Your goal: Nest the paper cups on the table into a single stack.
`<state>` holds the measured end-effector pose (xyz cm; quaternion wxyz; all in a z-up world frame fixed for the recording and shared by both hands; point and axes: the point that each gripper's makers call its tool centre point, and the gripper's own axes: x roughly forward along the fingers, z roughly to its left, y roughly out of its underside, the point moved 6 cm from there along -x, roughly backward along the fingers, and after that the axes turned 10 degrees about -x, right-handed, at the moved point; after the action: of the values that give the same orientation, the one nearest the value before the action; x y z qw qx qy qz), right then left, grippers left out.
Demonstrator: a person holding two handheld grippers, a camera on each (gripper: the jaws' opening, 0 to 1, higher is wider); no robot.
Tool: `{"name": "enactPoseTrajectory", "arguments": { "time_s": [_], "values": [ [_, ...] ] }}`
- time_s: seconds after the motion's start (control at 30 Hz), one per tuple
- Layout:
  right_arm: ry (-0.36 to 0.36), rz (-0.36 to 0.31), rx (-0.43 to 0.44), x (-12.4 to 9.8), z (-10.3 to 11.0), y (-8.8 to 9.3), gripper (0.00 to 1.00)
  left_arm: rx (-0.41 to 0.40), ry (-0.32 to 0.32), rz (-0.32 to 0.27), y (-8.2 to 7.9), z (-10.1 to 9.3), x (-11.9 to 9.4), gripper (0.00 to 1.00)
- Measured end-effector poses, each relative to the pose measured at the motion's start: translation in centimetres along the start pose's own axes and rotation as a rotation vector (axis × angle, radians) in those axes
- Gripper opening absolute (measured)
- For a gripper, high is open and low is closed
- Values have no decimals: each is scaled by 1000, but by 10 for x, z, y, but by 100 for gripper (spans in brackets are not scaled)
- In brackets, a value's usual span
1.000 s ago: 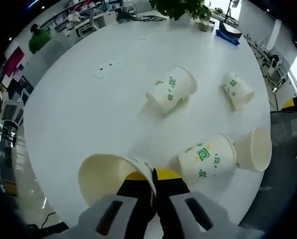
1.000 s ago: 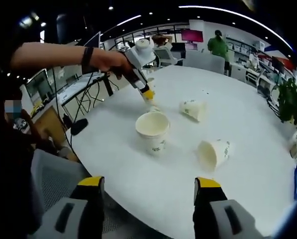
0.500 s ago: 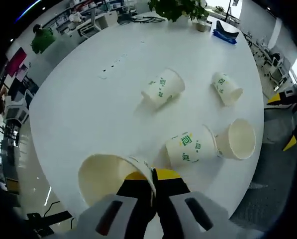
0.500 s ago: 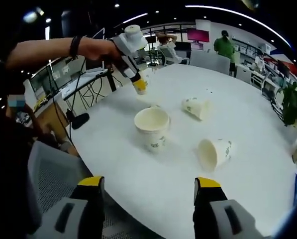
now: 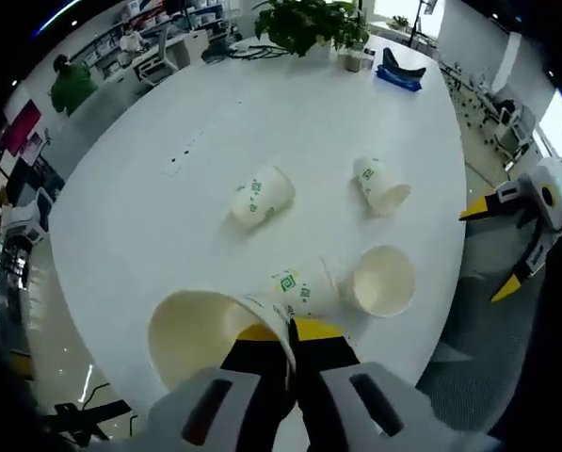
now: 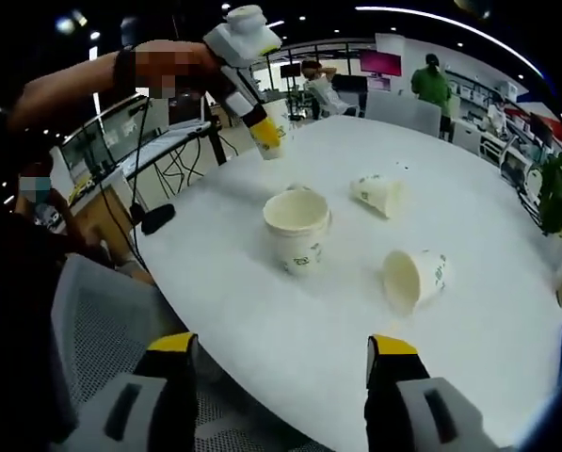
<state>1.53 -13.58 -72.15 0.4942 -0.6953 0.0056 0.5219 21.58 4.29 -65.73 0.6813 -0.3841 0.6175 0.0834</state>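
Holding: the left gripper (image 5: 292,331) has its yellow-tipped jaws pinched on the rim of a white paper cup (image 5: 205,331), mouth toward the camera, raised above the near edge of the table (image 5: 149,217).
Left gripper from the other side: in the right gripper view it sits at upper left (image 6: 264,139), carried by a person's hand, with the held cup at its tip above the table's far left edge (image 6: 224,217).
Right gripper: jaws spread wide with nothing between them (image 6: 279,350), hanging off the near edge of the table; in the left gripper view it appears at the far right, beyond the table edge (image 5: 492,247).
Upright cup: one printed cup (image 6: 297,229) stands mouth up near the middle of the table.
Cup beside it: in the left gripper view a cup on its side (image 5: 297,288) lies just beside the upright cup, on its left.
Lying cups: two more rest on their sides, well apart, one to the right (image 6: 414,279) and one farther back (image 6: 376,193).
Background: a potted plant (image 5: 304,21) stands at the table's far end.
Seat: a grey mesh chair (image 6: 92,339) is at lower left of the right gripper view.
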Motion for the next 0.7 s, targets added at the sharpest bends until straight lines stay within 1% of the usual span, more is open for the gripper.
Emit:
{"name": "enactPoseTrajectory", "arguments": {
  "time_s": [0.23, 0.3, 0.33, 0.4, 0.5, 0.53, 0.57, 0.63, 0.7],
  "values": [
    [-5, 1, 5, -3, 4, 3, 73, 67, 52, 11, -11, -42, -8, 0],
    [-4, 3, 5, -5, 5, 5, 73, 90, 65, 19, -10, -47, -6, 0],
    [-3, 3, 6, -6, 5, 5, 73, 104, 73, 25, -9, -56, -7, 0],
    [-1, 3, 10, -7, 4, 6, 73, 120, 88, 30, -8, -68, -8, 0],
    [2, 7, 12, -8, 3, 11, 73, 143, 105, 37, -9, -80, -6, 0],
    [3, 9, 14, -8, 3, 12, 73, 147, 112, 40, -10, -79, -5, 0],
    [3, 11, 15, -9, 3, 12, 73, 152, 118, 43, -10, -81, -4, 0],
    [7, 15, 11, -10, 3, 13, 73, 167, 132, 50, -10, -92, -2, 0],
    [8, 12, 11, -11, 3, 13, 73, 178, 139, 61, -8, -96, 2, 0]
  ]
}}
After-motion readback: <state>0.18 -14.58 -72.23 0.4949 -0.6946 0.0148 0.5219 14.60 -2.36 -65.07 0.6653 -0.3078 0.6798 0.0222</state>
